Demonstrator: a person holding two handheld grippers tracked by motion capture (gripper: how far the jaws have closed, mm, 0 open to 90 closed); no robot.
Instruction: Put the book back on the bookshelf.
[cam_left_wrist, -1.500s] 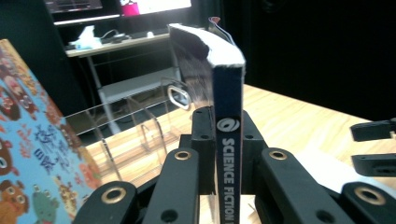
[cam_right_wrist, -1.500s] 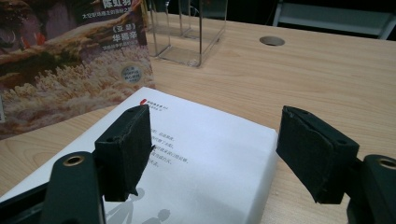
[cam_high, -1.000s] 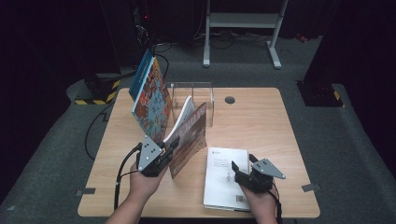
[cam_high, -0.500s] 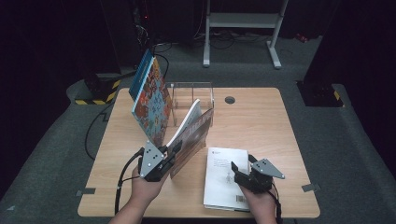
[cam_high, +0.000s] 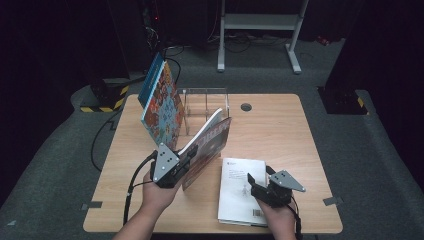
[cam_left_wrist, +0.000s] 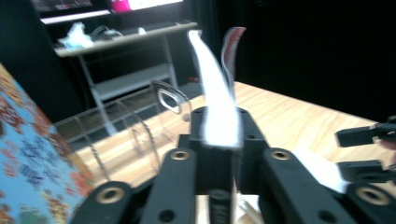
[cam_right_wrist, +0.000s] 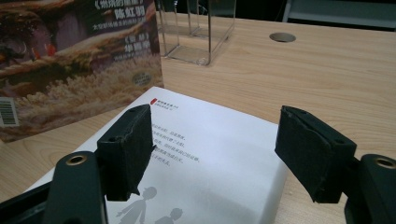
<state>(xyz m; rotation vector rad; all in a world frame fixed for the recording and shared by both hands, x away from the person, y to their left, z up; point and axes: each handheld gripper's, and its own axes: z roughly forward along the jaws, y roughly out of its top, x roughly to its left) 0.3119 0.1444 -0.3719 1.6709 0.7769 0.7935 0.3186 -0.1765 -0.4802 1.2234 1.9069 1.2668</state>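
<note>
My left gripper (cam_high: 187, 155) is shut on the lower edge of a book with a reddish-brown cover (cam_high: 212, 142), holding it upright and tilted over the table. In the left gripper view its white page edge (cam_left_wrist: 212, 79) rises from between the jaws of the left gripper (cam_left_wrist: 218, 126). A colourful patterned book (cam_high: 162, 107) leans at the left end of a clear acrylic rack (cam_high: 207, 102). A white book (cam_high: 240, 187) lies flat near the front edge. My right gripper (cam_right_wrist: 217, 149) hovers open just over the white book (cam_right_wrist: 224, 186), jaws apart on either side.
The wooden table (cam_high: 280, 135) has a round cable hole (cam_high: 245, 106) behind the rack. The rack's empty slots (cam_right_wrist: 198, 32) lie to the right of the colourful book. A metal stand (cam_high: 257, 22) is on the floor beyond the table.
The book in my left gripper has leaned a little further to the right, its top edge lower. The right gripper has stayed still over the white book.
</note>
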